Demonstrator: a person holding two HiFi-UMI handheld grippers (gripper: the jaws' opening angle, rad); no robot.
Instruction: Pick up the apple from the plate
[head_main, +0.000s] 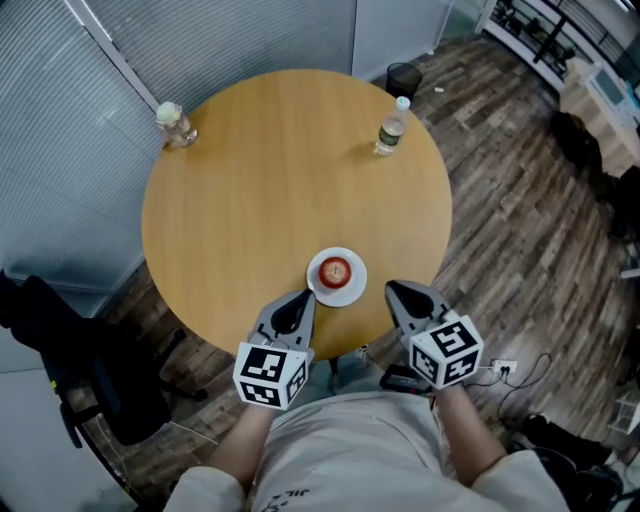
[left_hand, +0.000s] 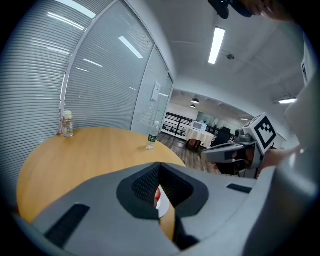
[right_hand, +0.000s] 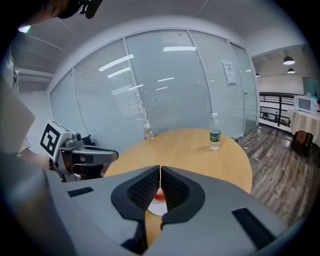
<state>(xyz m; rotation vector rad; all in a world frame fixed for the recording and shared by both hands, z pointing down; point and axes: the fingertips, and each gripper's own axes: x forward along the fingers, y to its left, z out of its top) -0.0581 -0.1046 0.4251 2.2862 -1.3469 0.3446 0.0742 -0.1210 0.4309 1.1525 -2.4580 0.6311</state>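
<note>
Left gripper and right gripper, jaws together and empty, flank the white plate just ahead, which holds the red apple. Far beyond, a water bottle and a second bottle stand on the round wooden table.

I hold my left gripper and my right gripper side by side in front of me, both tilted gently downward, each with its jaws pressed together.

Red apple upright on white plate near table's near edge
</note>
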